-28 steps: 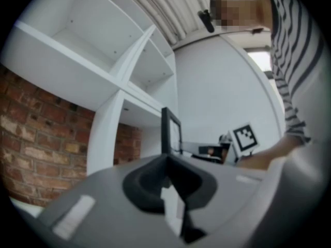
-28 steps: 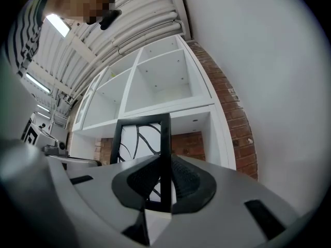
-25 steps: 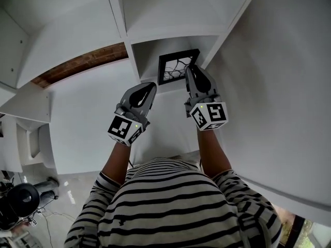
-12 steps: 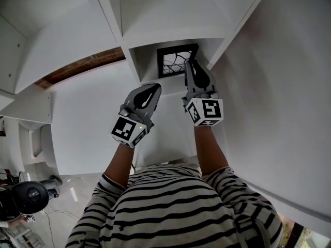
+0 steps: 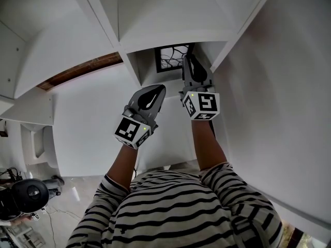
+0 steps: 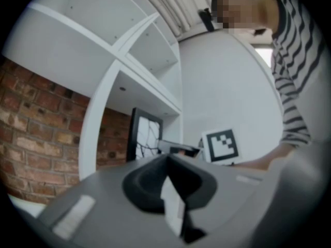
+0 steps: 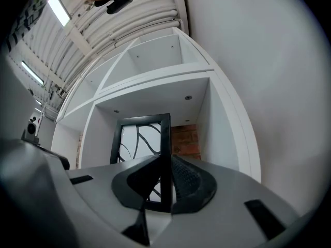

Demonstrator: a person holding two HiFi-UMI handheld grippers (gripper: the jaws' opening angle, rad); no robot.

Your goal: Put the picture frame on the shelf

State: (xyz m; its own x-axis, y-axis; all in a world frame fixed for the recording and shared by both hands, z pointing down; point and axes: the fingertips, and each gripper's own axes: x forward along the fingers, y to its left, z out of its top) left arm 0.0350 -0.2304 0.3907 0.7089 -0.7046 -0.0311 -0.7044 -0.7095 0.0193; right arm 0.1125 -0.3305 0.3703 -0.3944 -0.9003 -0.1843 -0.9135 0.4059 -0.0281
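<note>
Nearest, at the bottom of the head view: striped shirt (image 5: 176, 211), with two bare forearms (image 5: 204, 143) raised up and forward from it.

Left gripper (image 5: 156, 90): marker cube (image 5: 133, 130) at its rear, jaws pressed together with nothing between them, held in free air below and to the left of the open compartment, clear of the shelf edge.

Right gripper (image 5: 186, 60): slightly higher and further forward than the left, tip reaching into the compartment. Jaws pinching the right-hand vertical bar of the picture frame (image 7: 140, 138), low on that bar.

Picture frame: black, rectangular, white panel crossed by dark curving lines, held upright inside the compartment, face turned out toward the person. Bottom bar hidden behind the jaws; contact with the compartment floor not determinable.

Shelf (image 5: 129, 37): white, divided into square compartments, more of them above and to the left of the one in use.

Farthest: red brick wall (image 7: 183, 136) behind the open back of the shelf.
</note>
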